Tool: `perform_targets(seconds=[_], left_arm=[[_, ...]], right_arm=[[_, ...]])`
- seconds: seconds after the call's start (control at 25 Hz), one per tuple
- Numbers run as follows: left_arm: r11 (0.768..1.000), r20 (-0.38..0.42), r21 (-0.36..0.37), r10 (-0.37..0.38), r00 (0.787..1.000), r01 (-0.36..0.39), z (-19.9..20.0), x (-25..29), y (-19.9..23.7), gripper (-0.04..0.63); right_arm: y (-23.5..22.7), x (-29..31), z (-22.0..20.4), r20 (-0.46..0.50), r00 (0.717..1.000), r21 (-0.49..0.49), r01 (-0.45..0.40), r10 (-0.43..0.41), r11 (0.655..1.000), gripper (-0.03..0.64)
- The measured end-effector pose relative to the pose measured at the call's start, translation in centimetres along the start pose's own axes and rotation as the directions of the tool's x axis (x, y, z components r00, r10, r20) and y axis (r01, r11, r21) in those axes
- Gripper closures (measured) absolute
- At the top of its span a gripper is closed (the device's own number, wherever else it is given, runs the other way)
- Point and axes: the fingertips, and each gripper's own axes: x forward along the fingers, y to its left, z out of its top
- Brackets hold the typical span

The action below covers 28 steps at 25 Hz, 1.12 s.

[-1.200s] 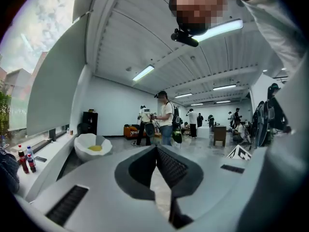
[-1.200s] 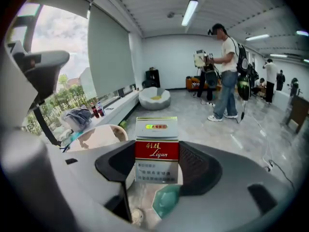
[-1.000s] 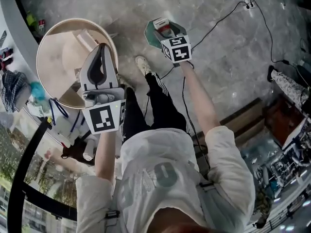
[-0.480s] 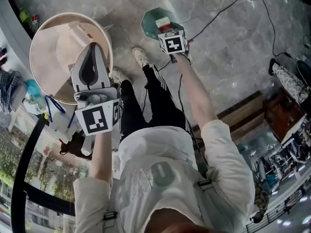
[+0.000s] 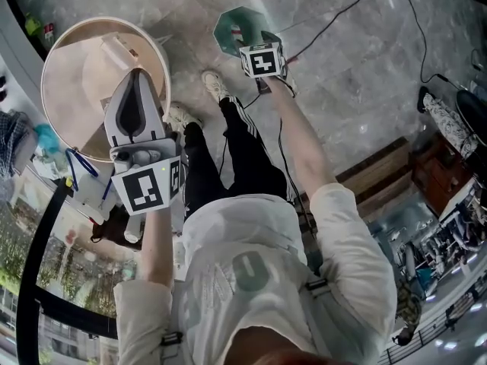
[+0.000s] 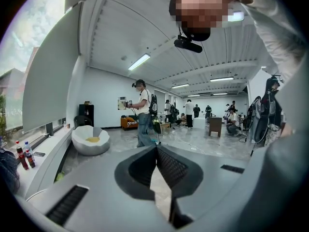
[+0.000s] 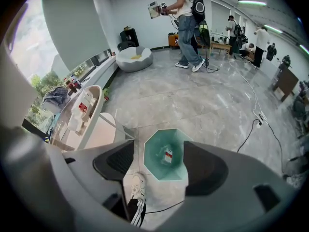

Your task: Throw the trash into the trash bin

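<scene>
Right gripper (image 7: 160, 164): jaws wide apart and just been opening, pads bare, nothing gripped. It points steeply down, straight over the trash bin (image 7: 153, 146), a teal octagonal tub on the grey floor (image 7: 203, 100). Seen down between the jaws, a small carton (image 7: 167, 155) lies on the bin's bottom, clear of both pads. It has a white and red label, with print too small to read. The marker cube (image 5: 262, 59) on this gripper shows black-and-white squares only, no text.

Versus a second ago: the right gripper sits lower over the bin and its cube looks smaller in the head view. Back then a red-and-white patch showed right at the gripper tip; can't tell if it was gripped. The left gripper is in the same spot as before.

Left gripper (image 6: 156, 154): jaws closed together, nothing between them, pointing roughly level across the room. In the head view it is left of the bin, over the edge of the round counter (image 5: 68, 109).

A white shoe (image 7: 135, 185) stands just beside the bin's near rim. The round counter is near the bin's left side and carries white boxes (image 7: 83, 106) with red labels, unreadable. A black cable (image 7: 251, 128) runs over the floor right of the bin. Well beyond the bin a person (image 7: 187, 18) walks. Bottles (image 6: 21, 154) with red labels stand on the window ledge, text unreadable.
</scene>
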Motion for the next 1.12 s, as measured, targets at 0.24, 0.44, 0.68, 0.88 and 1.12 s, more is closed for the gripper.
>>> perform_targets(seconds=[0.24, 0.44, 0.68, 0.88, 1.12], left_arm=[[1.0, 0.006, 0.014, -0.017, 1.0, 0.016, 0.6, -0.8, -0.4, 0.583], [1.0, 0.042, 0.003, 0.004, 0.999, -0.004, 2.0, -1.6, 0.2, 0.583], [0.998, 0.117, -0.005, 0.059, 0.991, -0.059, 6.4, -4.4, 1.8, 0.583], [0.982, 0.201, -0.031, 0.19, 0.961, -0.188, 10.6, -9.0, 5.9, 0.583], [0.921, 0.321, -0.035, 0.378, 0.868, -0.388, 16.0, -18.0, 12.4, 0.583]], right_arm=[[0.2, -1.7, 0.6, -0.021, 1.0, 0.026, -0.002, 0.003, 1.0, 0.304], [0.4, -3.2, 3.3, 0.029, 0.999, 0.01, 0.027, -0.027, 1.0, 0.305], [2.8, -10.5, 13.3, 0.234, 0.971, -0.023, 0.049, -0.043, 0.999, 0.437], [10.8, -20.0, 26.5, 0.541, 0.839, -0.173, 0.036, 0.064, 0.984, 0.603], [28.4, -35.1, 33.3, 0.71, 0.571, -0.452, -0.078, 0.411, 0.889, 0.603]])
